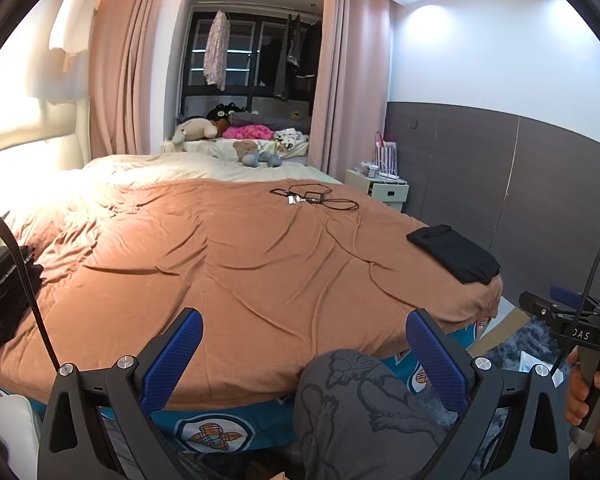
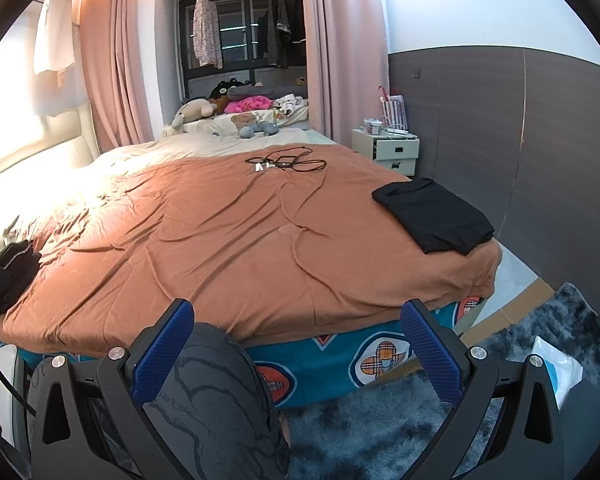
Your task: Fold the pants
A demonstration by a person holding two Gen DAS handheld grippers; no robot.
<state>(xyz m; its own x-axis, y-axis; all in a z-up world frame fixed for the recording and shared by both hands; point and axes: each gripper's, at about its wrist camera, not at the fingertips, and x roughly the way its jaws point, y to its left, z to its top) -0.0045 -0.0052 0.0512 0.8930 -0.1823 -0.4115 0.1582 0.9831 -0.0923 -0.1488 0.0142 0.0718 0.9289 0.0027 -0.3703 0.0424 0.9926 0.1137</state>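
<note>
Folded black pants (image 1: pixel 454 254) (image 2: pixel 434 215) lie flat at the right corner of the bed's orange blanket (image 1: pixel 236 264) (image 2: pixel 228 240). A dark crumpled heap of clothes (image 1: pixel 2 296) (image 2: pixel 12 276) rests on the blanket's left edge. My left gripper (image 1: pixel 304 344) is open at the foot of the bed with nothing between its blue pads. My right gripper (image 2: pixel 296 336) is open too and holds nothing. In the left wrist view the right gripper's body (image 1: pixel 576 320) shows at the far right, held by a hand (image 1: pixel 588 392).
The person's knee in grey printed trousers (image 1: pixel 360 408) (image 2: pixel 220 392) is pressed against the foot of the bed. Black cables (image 1: pixel 316 196) (image 2: pixel 288 164) lie far back on the blanket. A white nightstand (image 2: pixel 392 152), a grey shaggy rug (image 2: pixel 380 432) and soft toys (image 1: pixel 236 136) are around.
</note>
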